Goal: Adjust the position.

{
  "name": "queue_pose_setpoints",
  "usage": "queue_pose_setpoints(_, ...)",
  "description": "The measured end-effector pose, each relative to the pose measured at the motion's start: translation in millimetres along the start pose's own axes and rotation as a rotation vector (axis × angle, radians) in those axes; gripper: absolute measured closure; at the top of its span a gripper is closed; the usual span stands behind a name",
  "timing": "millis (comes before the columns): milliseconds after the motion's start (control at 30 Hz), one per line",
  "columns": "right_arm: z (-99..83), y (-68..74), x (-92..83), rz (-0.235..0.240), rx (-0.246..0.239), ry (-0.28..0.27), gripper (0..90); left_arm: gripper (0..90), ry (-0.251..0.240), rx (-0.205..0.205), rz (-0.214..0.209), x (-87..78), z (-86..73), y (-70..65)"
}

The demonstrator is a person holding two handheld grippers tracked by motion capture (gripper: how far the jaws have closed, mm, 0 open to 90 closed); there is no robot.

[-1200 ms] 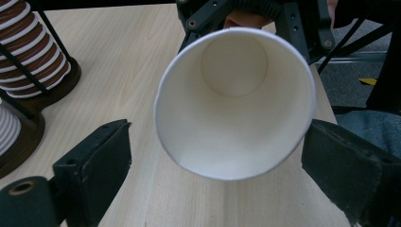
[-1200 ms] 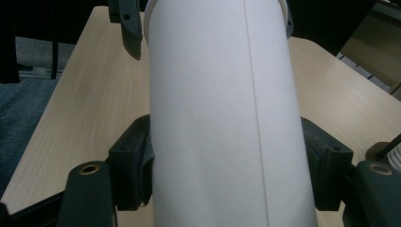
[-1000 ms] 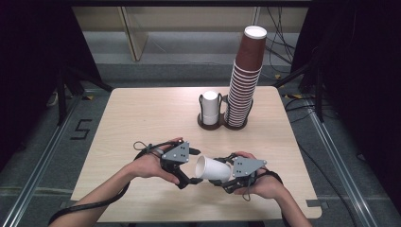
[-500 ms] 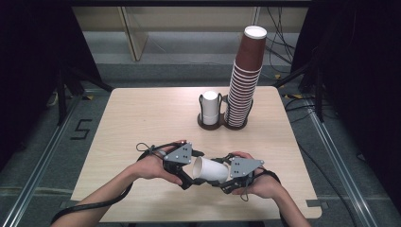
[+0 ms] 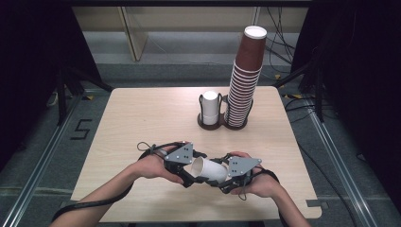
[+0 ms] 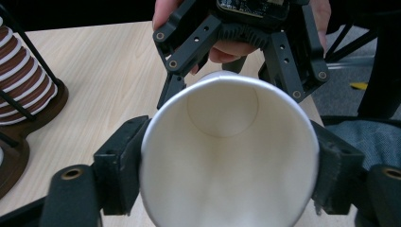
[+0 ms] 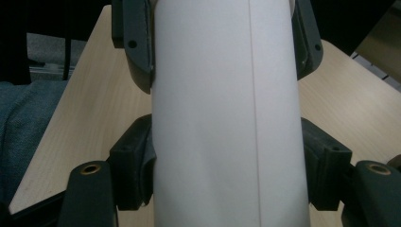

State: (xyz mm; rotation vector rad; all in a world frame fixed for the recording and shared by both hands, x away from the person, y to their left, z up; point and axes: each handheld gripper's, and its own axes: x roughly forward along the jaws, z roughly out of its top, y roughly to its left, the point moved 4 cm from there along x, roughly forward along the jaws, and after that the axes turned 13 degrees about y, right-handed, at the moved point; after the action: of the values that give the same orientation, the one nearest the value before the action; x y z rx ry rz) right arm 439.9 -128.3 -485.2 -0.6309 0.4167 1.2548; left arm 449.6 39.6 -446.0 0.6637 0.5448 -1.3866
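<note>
The left gripper (image 5: 188,174) has just been closing its jaws, and now they press on both sides of the open end of the white paper cup (image 5: 210,170). The cup lies on its side above the near part of the table (image 5: 142,118), between both grippers. The right gripper (image 5: 224,180) is clamped on the cup's bottom end.

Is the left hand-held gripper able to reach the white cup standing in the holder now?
Probably not yet: the left hand-held gripper has just been closing on the white paper cup that the right hand-held gripper also clamps. The table up to the standing cup looks free.
</note>
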Motion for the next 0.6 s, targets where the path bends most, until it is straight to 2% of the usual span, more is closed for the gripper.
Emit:
queue_pose_setpoints(33, -0.3, 2.1, 1.9, 0.016, 0.02, 0.015, 32.5, 27.1, 0.004, 0.007, 0.003, 0.3, 0.6, -0.9)
queue_pose_setpoints(100, 0.3, 1.4, 3.5, 0.003, 0.004, 0.02, 31.6, 27.6, 0.04, 0.044, 0.017, 0.0, 1.5, -2.4)
queue_pose_setpoints(200, 0.3, 2.2, 5.6, 0.01, 0.008, 0.037, 29.8, 28.1, 0.061, 0.058, 0.026, -0.2, 2.9, -3.9)
queue_pose_setpoints(233, -0.2, 2.5, 7.0, 0.006, 0.024, 0.06, 25.6, 28.4, 0.093, 0.077, 0.032, -1.1, 4.2, -4.4)
queue_pose_setpoints(267, -0.9, 3.6, 8.0, 0.015, 0.045, 0.076, 23.1, 28.5, 0.093, 0.077, 0.032, -1.1, 4.2, -4.4)
queue_pose_setpoints(300, -1.2, 1.9, 8.7, -0.008, 0.03, 0.087, 20.4, 28.5, 0.131, 0.103, 0.046, -2.6, 5.2, -4.4)
queue_pose_setpoints(367, -2.0, 2.4, 9.4, -0.009, 0.035, 0.099, 18.3, 28.5, 0.138, 0.111, 0.052, -3.1, 5.8, -4.5)
queue_pose_setpoints(400, -2.8, 4.0, 10.2, 0.004, 0.057, 0.108, 16.3, 28.5, 0.151, 0.116, 0.047, -4.4, 6.5, -4.3)
queue_pose_setpoints(433, -3.2, 3.7, 10.1, -0.003, 0.069, 0.109, 15.4, 28.5, 0.164, 0.129, 0.05, -6.0, 6.8, -3.5)
queue_pose_setpoints(467, -3.5, 2.2, 9.9, -0.014, 0.052, 0.107, 15.3, 28.5, 0.188, 0.141, 0.06, -7.9, 7.1, -2.8)
queue_pose_setpoints(533, -5.9, 2.5, 10.0, -0.014, 0.06, 0.123, 15.2, 28.5, 0.233, 0.165, 0.067, -10.7, 6.8, -1.2)
queue_pose_setpoints(567, -7.5, 1.2, 9.1, -0.033, 0.042, 0.136, 15.3, 28.5, 0.247, 0.167, 0.065, -11.4, 6.4, -0.9)
queue_pose_setpoints(600, -8.8, 2.5, 9.2, -0.022, 0.055, 0.145, 15.3, 28.5, 0.269, 0.178, 0.064, -12.5, 5.9, -0.1)
